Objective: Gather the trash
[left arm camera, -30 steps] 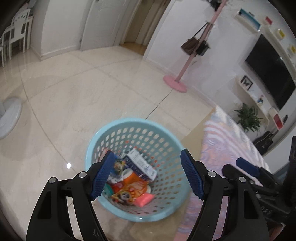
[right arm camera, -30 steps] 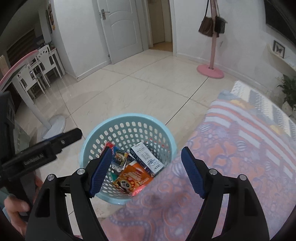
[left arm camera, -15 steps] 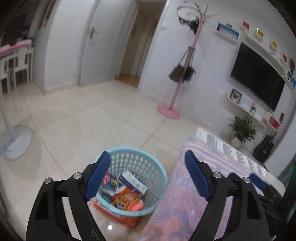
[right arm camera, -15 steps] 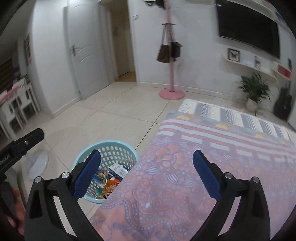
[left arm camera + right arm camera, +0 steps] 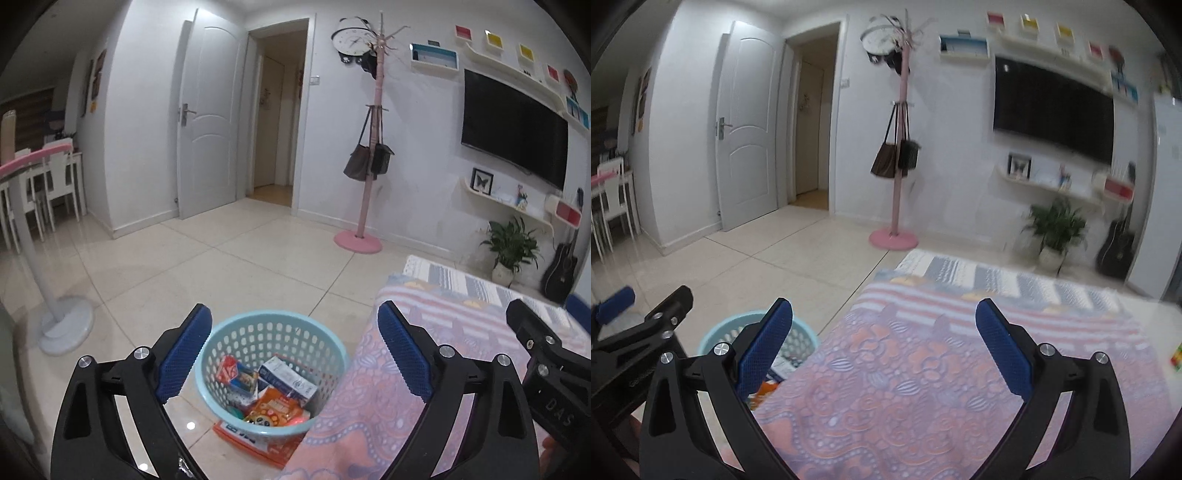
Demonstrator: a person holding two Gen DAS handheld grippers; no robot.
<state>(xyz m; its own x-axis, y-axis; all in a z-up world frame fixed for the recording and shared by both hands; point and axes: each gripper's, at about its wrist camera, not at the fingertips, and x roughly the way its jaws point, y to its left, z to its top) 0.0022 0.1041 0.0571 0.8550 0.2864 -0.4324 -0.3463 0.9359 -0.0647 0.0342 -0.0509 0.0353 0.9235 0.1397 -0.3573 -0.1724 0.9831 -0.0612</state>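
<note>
both tongs empty and spread wide, raised above the table edge, trash already in basket

left tongs (image 5: 293,352) and right tongs (image 5: 882,345) gape open, gripping nothing. blue basket (image 5: 236,326) sits on the floor at the table's (image 5: 923,369) near-left corner, holding packets (image 5: 275,404). risk: small coloured item (image 5: 1176,356) at far right table edge gets missed; an orange pack (image 5: 258,445) pinned under the basket may tip it if pulled.

The right gripper (image 5: 550,373) reads "DAS" (partly cut off).

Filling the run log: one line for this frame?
left gripper: open, empty | right gripper: open, empty | basket: holds trash, on floor beside patterned cloth
</note>
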